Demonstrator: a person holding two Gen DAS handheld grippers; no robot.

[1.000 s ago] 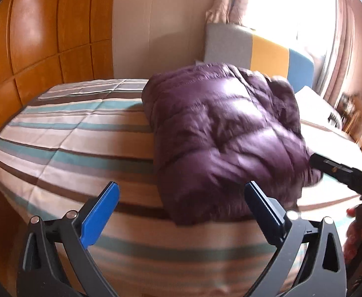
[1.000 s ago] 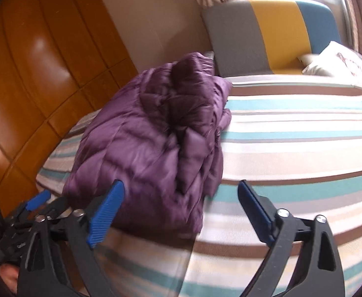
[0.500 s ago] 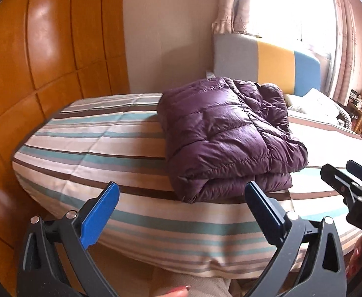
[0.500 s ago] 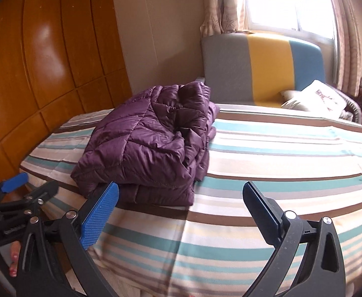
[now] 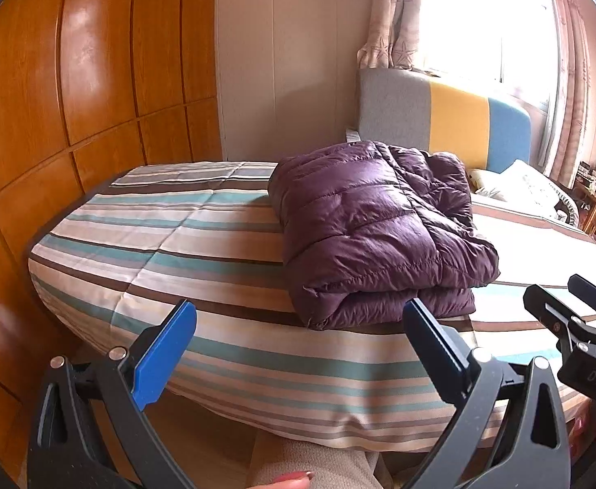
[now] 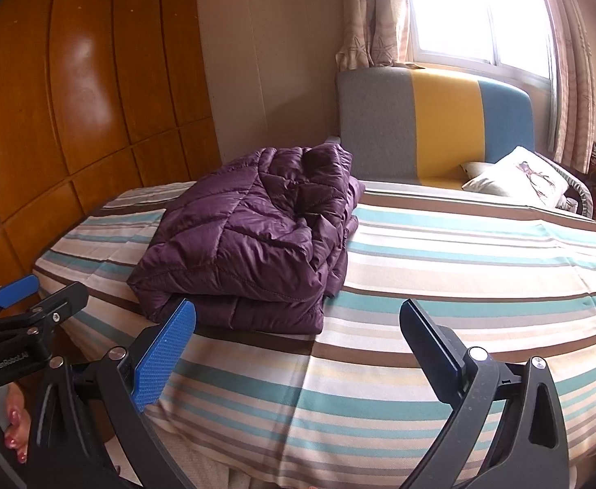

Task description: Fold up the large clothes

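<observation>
A purple quilted down jacket (image 5: 375, 228) lies folded in a thick bundle on the striped bed (image 5: 184, 244). It also shows in the right wrist view (image 6: 257, 240). My left gripper (image 5: 298, 342) is open and empty, held back off the near edge of the bed, short of the jacket. My right gripper (image 6: 298, 342) is open and empty, also back from the near edge, to the right of the jacket. Each gripper shows at the edge of the other's view, the right one (image 5: 575, 322) and the left one (image 6: 25, 301).
A wooden wardrobe wall (image 5: 53, 102) stands to the left. A grey, yellow and blue headboard (image 6: 432, 122) and a pillow (image 6: 518, 175) are at the far end under a bright window. The striped bedspread (image 6: 481, 269) stretches right of the jacket.
Both grippers have pulled back and up from the jacket, which now lies farther away, folded and still. Both stay open.
</observation>
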